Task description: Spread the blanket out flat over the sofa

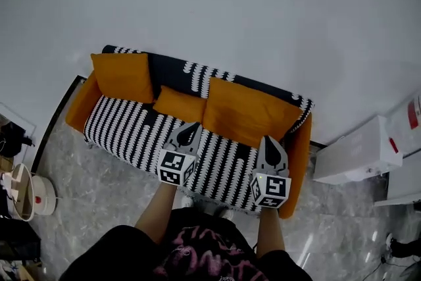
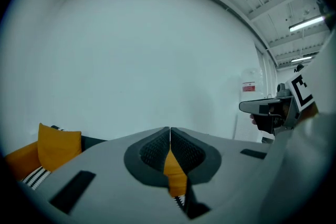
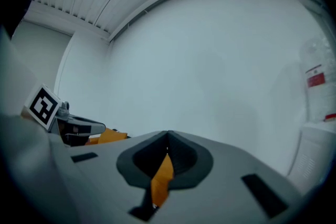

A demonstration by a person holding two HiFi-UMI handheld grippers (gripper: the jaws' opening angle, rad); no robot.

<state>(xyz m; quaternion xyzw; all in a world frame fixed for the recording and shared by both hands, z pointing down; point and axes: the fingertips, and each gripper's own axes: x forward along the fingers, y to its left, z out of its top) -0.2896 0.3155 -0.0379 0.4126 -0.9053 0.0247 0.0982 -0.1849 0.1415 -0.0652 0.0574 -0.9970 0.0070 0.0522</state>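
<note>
Found the left gripper shut, pads tip to tip, gripping nothing. Took the orange and stripes in the slit below the tips for sofa seen through the gap. Read the right gripper the same way: closed and empty, orange behind the gap, no cloth pinched.

Held both roughly level above the sofa's front edge, left one near mid-seat, right one near the right-hand end, clear of the fabric. Judged that as hands-off, with no pulling left to do.

Saw the blanket lying over the sofa: across the seat from arm to arm, up the backrest, over the top edge at the back-right corner. Spotted no obvious bunching along the front edge. Could not check the strip hidden under the grippers.

Counted three orange pieces on top of it: tall cushion propped at the back-left corner, small cushion mid-back, big cushion toward the right end. Probably put there to pin the cover against the backrest.

Rated the spread as essentially done. Would only recheck the front-right corner.
</note>
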